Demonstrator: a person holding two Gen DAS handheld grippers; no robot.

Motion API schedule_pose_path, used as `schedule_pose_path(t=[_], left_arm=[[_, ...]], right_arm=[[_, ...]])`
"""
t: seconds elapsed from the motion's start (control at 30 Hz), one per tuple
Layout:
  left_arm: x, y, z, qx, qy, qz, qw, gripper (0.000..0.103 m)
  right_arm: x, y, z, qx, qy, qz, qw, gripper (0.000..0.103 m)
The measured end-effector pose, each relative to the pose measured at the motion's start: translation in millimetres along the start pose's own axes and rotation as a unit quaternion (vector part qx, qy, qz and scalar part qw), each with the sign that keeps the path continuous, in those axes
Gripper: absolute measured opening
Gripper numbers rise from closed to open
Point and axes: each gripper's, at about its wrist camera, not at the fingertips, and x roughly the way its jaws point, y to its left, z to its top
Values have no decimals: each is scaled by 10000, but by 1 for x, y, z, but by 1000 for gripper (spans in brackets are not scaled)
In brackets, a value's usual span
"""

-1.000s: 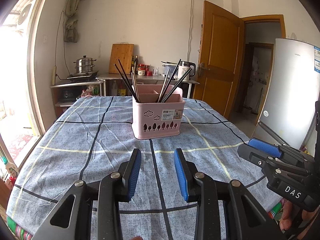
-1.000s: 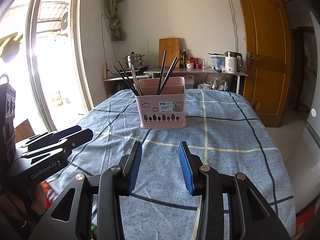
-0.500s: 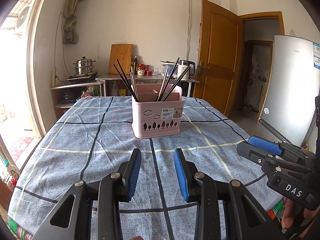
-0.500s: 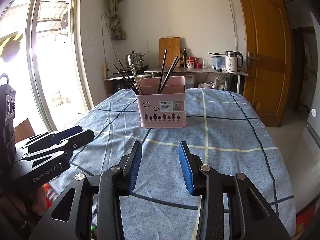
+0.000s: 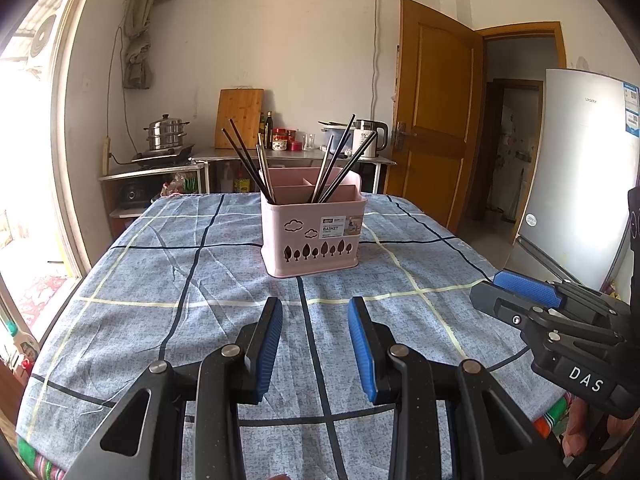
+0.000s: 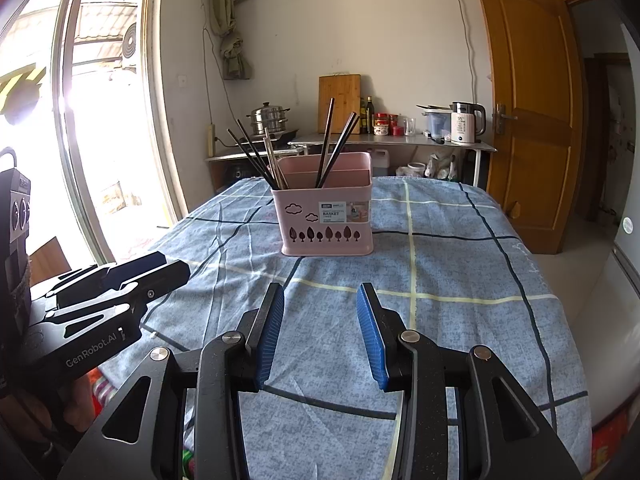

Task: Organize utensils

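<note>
Daylight is pouring through the window (image 6: 104, 128) on the left, blowing out to glare; fisheye is bending straight edges and darkening corners; focus is staying sharp.

Ahead of your left gripper (image 5: 315, 322) and right gripper (image 6: 320, 308) the tablecloth (image 5: 168, 300) lies bare up to the basket (image 5: 312, 232), the one obstacle on it. Chopsticks (image 5: 248, 160) fan out above its rim, leaning left and right. Both sides of the basket stand free.

Steamer pot (image 5: 166, 135), cutting board (image 5: 239, 118), kettle (image 6: 466, 123), fridge (image 5: 584, 184)
</note>
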Motion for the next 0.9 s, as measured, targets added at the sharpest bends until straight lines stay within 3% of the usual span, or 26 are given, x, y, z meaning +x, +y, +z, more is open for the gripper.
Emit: schedule_pose_path(t=[0.9], left_arm=[[-2, 0, -2, 73, 4, 21, 10000, 34]], right_arm=[[1, 0, -1, -8, 22, 4, 10000, 39]])
